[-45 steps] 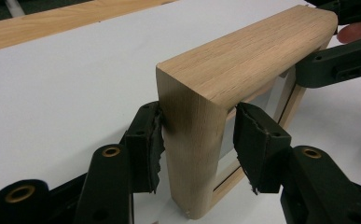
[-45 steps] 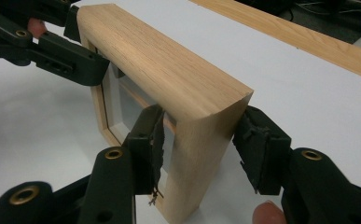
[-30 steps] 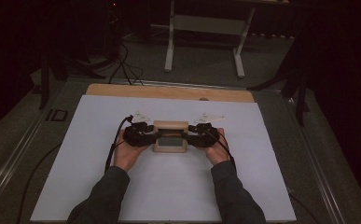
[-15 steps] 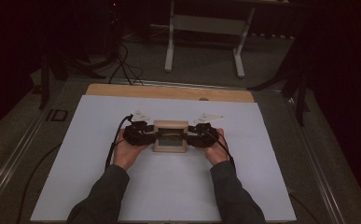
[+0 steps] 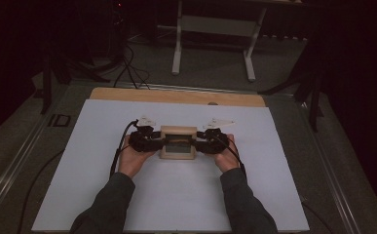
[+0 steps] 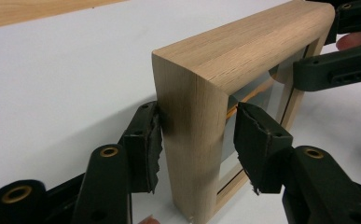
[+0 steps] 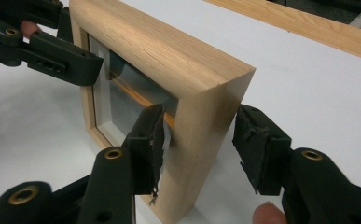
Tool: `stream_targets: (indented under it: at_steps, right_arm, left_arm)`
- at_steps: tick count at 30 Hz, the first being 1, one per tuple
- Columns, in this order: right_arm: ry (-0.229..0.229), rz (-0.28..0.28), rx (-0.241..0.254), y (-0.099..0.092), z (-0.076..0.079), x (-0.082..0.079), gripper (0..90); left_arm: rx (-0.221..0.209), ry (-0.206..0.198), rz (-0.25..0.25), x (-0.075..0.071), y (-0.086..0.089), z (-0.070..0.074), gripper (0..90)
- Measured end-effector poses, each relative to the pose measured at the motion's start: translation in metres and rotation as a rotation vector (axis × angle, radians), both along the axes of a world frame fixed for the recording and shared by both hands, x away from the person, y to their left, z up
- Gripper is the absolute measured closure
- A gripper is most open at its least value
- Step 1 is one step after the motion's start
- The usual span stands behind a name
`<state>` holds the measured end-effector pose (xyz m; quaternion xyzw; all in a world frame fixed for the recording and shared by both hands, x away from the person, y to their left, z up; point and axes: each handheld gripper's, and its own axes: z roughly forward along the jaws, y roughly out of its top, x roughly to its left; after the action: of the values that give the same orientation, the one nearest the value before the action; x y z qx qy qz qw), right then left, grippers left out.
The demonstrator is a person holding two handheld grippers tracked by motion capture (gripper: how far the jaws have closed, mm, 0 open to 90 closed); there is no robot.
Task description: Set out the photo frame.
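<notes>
Fingers (image 6: pixel 145 140) of our left gripper (image 6: pixel 194 140) straddle one side of the wooden picture frame (image 5: pixel 178 142), released. Our right gripper (image 7: pixel 199 144) straddles the opposite side likewise. We keep it upright on the tabletop (image 5: pixel 176 195).

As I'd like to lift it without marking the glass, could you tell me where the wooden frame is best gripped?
Grip the frame by its two short upright side rails, one gripper from each end. It stands on its edge, so both ends are free, and the rails are flat and thick enough for pads front and back. The left gripper and right gripper already straddle them, clear of the glass.
</notes>
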<state>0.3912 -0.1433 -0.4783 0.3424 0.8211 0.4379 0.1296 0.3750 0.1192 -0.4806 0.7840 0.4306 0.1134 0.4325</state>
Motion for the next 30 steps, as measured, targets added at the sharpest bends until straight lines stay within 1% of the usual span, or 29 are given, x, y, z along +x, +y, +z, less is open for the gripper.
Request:
stream_targets:
  at_steps: [3, 7, 14, 18, 20, 22, 27, 30]
  right_arm:
    - [-0.002, 0.001, 0.0, 0.0, 0.0, 0.0, 53.7]
    - [0.003, -0.001, 0.001, 0.0, 0.0, 0.0, 53.4]
    - [0.005, 0.009, -0.007, 0.0, 0.0, -0.001, 53.2]
    - [0.005, 0.011, -0.003, -0.001, -0.001, -0.001, 52.6]
    - [0.006, 0.012, 0.002, -0.001, -0.001, -0.001, 49.2]
    - [0.009, 0.006, 0.005, -0.002, -0.001, -0.001, 45.9]
    - [0.014, -0.004, 0.011, -0.008, 0.002, -0.002, 41.8]
    - [0.016, 0.0, 0.007, -0.01, 0.004, -0.004, 40.0]
  left_arm:
    - [0.002, 0.0, 0.0, -0.001, -0.001, 0.0, 51.9]
    - [-0.004, 0.007, -0.004, 0.0, 0.0, 0.0, 51.5]
    - [-0.016, 0.008, -0.01, 0.002, 0.0, -0.002, 50.7]
    - [-0.017, 0.01, -0.011, 0.002, 0.0, -0.002, 50.2]
    - [-0.026, 0.024, -0.012, 0.002, 0.001, -0.003, 48.9]
    - [-0.024, 0.037, -0.013, 0.003, 0.002, -0.003, 44.8]
    - [-0.024, 0.036, -0.015, -0.003, 0.009, 0.0, 43.3]
    - [-0.019, 0.035, -0.005, -0.007, 0.013, 0.001, 40.2]
